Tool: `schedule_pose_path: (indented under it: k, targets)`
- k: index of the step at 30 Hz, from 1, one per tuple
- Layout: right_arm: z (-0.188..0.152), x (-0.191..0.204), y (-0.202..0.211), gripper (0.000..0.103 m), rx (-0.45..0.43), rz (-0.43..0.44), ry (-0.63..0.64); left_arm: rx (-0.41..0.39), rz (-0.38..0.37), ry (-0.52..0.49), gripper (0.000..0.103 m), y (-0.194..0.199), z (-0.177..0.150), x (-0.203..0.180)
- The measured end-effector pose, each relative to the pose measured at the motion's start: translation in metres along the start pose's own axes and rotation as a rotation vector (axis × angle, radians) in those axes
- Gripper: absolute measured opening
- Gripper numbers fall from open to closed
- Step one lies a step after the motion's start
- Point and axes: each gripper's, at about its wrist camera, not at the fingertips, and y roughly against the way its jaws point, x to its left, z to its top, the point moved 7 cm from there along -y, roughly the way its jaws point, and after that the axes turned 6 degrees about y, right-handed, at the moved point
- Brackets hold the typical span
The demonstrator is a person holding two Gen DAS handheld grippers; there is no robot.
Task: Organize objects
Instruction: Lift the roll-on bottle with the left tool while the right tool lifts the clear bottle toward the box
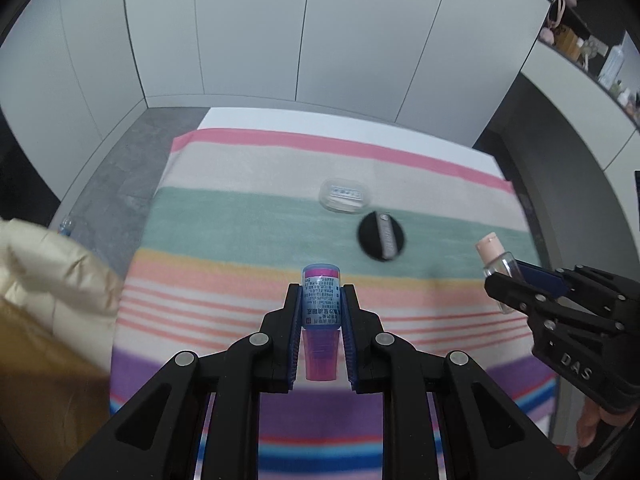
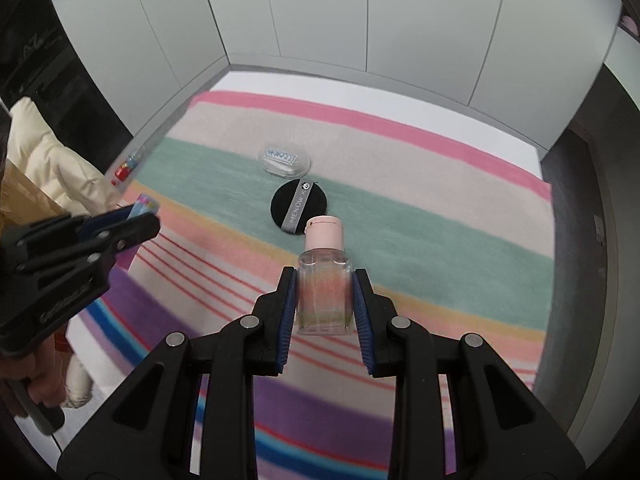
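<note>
My left gripper [image 1: 321, 294] is shut on a small magenta eye-drop bottle [image 1: 321, 312] with a blue printed label, held above the striped cloth [image 1: 240, 220]. My right gripper [image 2: 325, 278] is shut on a clear square bottle [image 2: 325, 292] with a pale pink cap, also lifted off the cloth. From each wrist view the other gripper shows at the side: the right gripper [image 1: 516, 280] with its clear bottle [image 1: 496, 258], the left gripper [image 2: 140, 216] with its small bottle [image 2: 146, 202]. A black round powder puff [image 2: 299, 206] and a clear oval case [image 2: 285, 160] lie on the green stripe.
The cloth covers a white table [image 1: 280, 118] set against white cabinet doors [image 1: 256, 28]. A cream padded jacket [image 1: 52, 268] lies off the table's left side. A plastic bottle [image 2: 128, 166] lies on the grey floor at left. Shelves [image 1: 592, 52] with small items stand at far right.
</note>
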Motion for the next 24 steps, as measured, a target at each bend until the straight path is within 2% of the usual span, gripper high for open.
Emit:
schedule_pose_path:
  k: [8,15,19,24]
  targets:
    - [-0.015,0.015,0.065,0.029,-0.038,-0.009,-0.001,-0.045,-0.026,-0.005,0.019,0.075,-0.026,-0.02]
    - [-0.043,0.034,0.116,0.029,-0.042,-0.005,0.052,-0.06,-0.037,0.05,0.019,0.121,-0.052,-0.015]
    - [-0.058,0.045,0.141,0.029,-0.073,-0.009,0.081,-0.074,-0.061,0.036,0.019,0.148,-0.067,-0.014]
    - [-0.067,0.062,0.16,0.029,-0.109,0.013,0.101,-0.124,-0.098,0.044,0.019,0.177,-0.064,-0.012]
